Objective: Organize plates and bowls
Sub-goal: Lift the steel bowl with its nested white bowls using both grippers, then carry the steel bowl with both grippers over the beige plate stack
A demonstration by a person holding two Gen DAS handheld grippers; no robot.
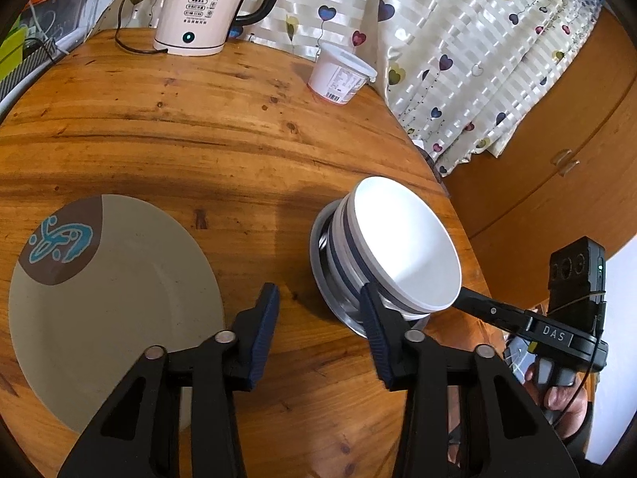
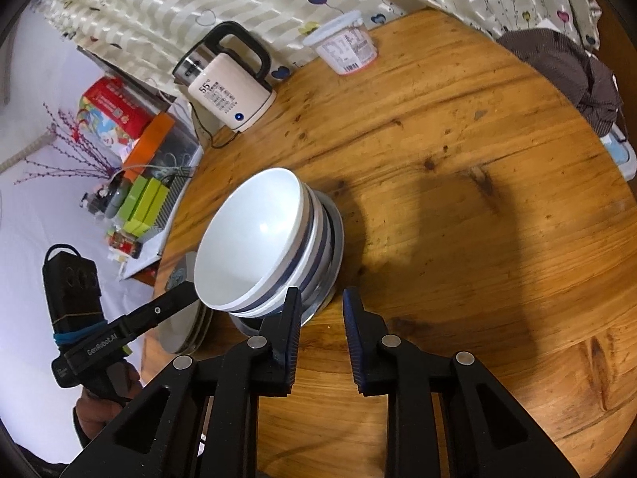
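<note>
— Bowls (image 1: 406, 239), white with blue stripes, sit one inside the other in a steel dish (image 1: 338, 310). The top one leans over.

— What are they on?

— A round wooden counter (image 1: 199, 119), close to its edge. A big tan plate (image 1: 119, 310) with a brown patch and a blue squiggle lies flat on the other side, apart from the dish.

— What else is on the counter?

— At the back are a pale kettle (image 1: 203, 8) with a black handle and a white tub (image 1: 342, 75) with a lid. Behind them hangs a curtain (image 1: 477, 40) with little hearts. A wooden cupboard (image 1: 557, 159) stands past the counter's edge.

— Where is the left claw (image 1: 318, 290)?

— Low over the counter, between the plate and the dish. Its jaws are apart and only bare wood shows between them. One finger is right in front of the dish. I cannot tell if it touches.

— And the right claw (image 2: 321, 292)?

— On the other side of the bowls. Its jaws have a small gap and grip nothing. From the right wrist the bowls (image 2: 254, 239) are just ahead, off to one side. One finger sits by the bottom bowl.
</note>
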